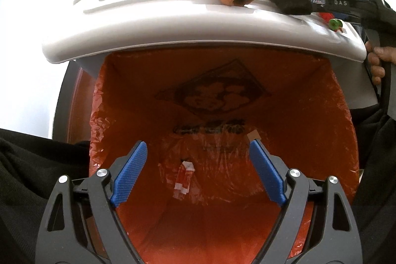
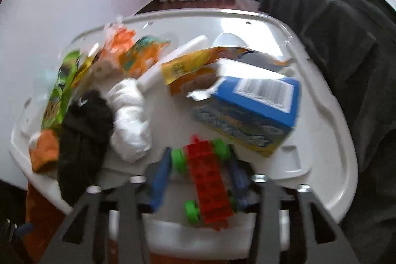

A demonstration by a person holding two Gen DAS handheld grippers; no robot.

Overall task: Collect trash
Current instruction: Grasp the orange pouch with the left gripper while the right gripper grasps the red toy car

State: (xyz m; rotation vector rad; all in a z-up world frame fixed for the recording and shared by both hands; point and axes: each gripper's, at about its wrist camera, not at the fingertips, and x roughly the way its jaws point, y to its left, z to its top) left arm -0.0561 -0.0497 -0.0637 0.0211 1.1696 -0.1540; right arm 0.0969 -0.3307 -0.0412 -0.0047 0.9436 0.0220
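Trouble looks likeliest at the right hand-held gripper (image 2: 198, 175), whose blue fingers close in on a red block toy with green wheels (image 2: 210, 180) at the near edge of the white worktop (image 2: 329, 165); the picture is blurred, so I cannot tell whether the pads press on it or merely straddle it. That toy does not look like rubbish to me, so one risk is that it ends up in the orange bin bag (image 1: 309, 103) by mistake. Another is a poor hold: the wheels sit right where the fingers meet it, so the toy could roll or twist out and drop off the edge. Beyond that gripper's tips lie the real candidates, a blue torn box (image 2: 250, 110), yellow and green wrappers, a wad of white tissue (image 2: 130, 115), and to its left a black sock (image 2: 81, 140) and an orange one (image 2: 43, 152), which a careless sweep could drag along. The left hand-held gripper (image 1: 198, 172) hangs over the bag's mouth with its jaws spread wide and nothing between them; a red and white wrapper (image 1: 184, 177) lies at the bottom below it. If that hand drifts, its fingers could snag the thin liner.
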